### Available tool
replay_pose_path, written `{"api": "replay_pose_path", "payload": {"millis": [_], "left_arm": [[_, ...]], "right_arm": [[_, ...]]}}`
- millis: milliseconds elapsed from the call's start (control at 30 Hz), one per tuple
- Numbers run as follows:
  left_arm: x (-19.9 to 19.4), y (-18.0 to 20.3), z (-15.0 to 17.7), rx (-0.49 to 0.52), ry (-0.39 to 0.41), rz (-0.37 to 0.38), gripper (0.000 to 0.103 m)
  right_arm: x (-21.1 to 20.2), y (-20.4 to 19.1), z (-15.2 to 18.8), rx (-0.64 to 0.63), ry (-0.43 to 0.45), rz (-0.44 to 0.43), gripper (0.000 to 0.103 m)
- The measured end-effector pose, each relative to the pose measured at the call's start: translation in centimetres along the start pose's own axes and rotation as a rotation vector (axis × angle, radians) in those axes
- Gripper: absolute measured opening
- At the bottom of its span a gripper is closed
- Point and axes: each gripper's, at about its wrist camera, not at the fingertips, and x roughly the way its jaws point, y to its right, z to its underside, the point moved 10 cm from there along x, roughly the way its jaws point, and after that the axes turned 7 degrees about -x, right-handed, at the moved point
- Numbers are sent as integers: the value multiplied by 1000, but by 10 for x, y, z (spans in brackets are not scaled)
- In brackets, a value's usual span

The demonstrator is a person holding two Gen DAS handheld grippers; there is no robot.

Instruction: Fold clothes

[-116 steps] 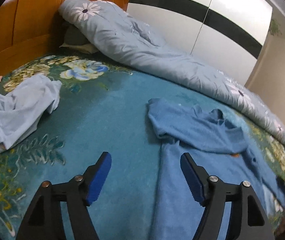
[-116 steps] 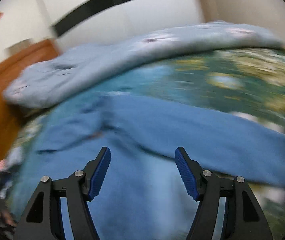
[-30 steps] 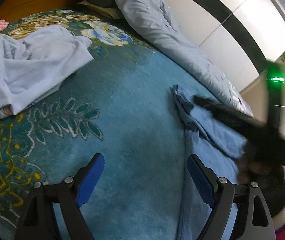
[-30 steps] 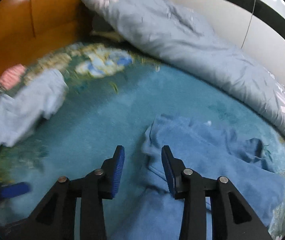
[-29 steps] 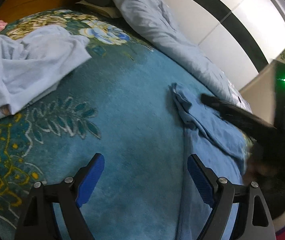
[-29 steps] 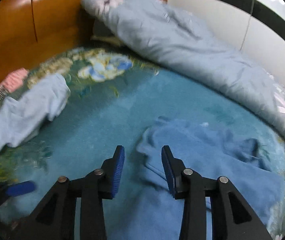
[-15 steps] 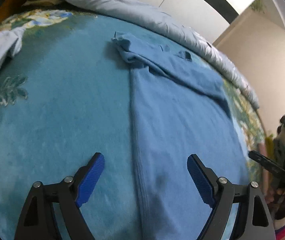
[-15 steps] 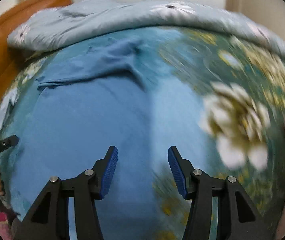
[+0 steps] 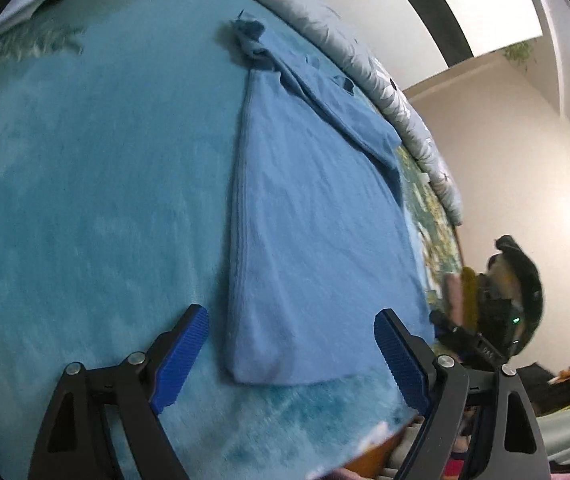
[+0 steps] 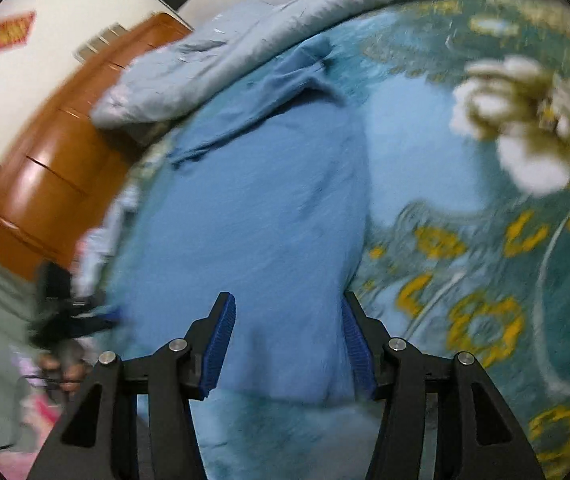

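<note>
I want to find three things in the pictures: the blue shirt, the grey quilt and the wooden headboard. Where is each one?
blue shirt (image 9: 317, 216): left wrist view, middle of its flat body.
grey quilt (image 10: 189, 68): right wrist view, its bunched end near the headboard.
wooden headboard (image 10: 45, 176): right wrist view, its glossy panel.

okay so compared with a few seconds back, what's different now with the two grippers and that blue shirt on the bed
Both grippers have swung from the collar end down to the hem of the blue shirt. The left gripper now hangs open over the near-left hem corner; the right gripper, nearly closed a second ago, has opened over the near-right corner. Neither holds cloth. The shirt stays flat on the teal blanket, sleeves still bunched at the far end, grey quilt unmoved.
</note>
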Motion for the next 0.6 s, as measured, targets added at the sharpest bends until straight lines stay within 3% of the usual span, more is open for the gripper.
{"api": "replay_pose_path", "payload": {"millis": [100, 233, 333, 367, 400, 433, 500, 600], "left_arm": [[-1, 1, 3, -16, -5, 5, 87], [0, -1, 1, -46, 16, -6, 85], [1, -4, -1, -46, 31, -47, 65], [1, -7, -1, -54, 35, -53, 51], [1, -11, -1, -65, 34, -54, 39], [1, -14, 0, -73, 33, -54, 36], [1, -18, 2, -76, 35, -61, 23], [2, -17, 10, -40, 12, -73, 10]], "right_arm": [[-2, -6, 12, 22, -22, -113, 56], [-6, 5, 5, 50, 37, -120, 54], [-5, 10, -8, 79, 78, -130, 54], [-5, 10, -10, 79, 83, -128, 52], [-3, 11, -11, 76, 81, -120, 44], [-2, 13, -12, 75, 77, -107, 38], [1, 21, -9, 90, 50, -87, 7], [-4, 24, -6, 91, 36, -117, 7]]}}
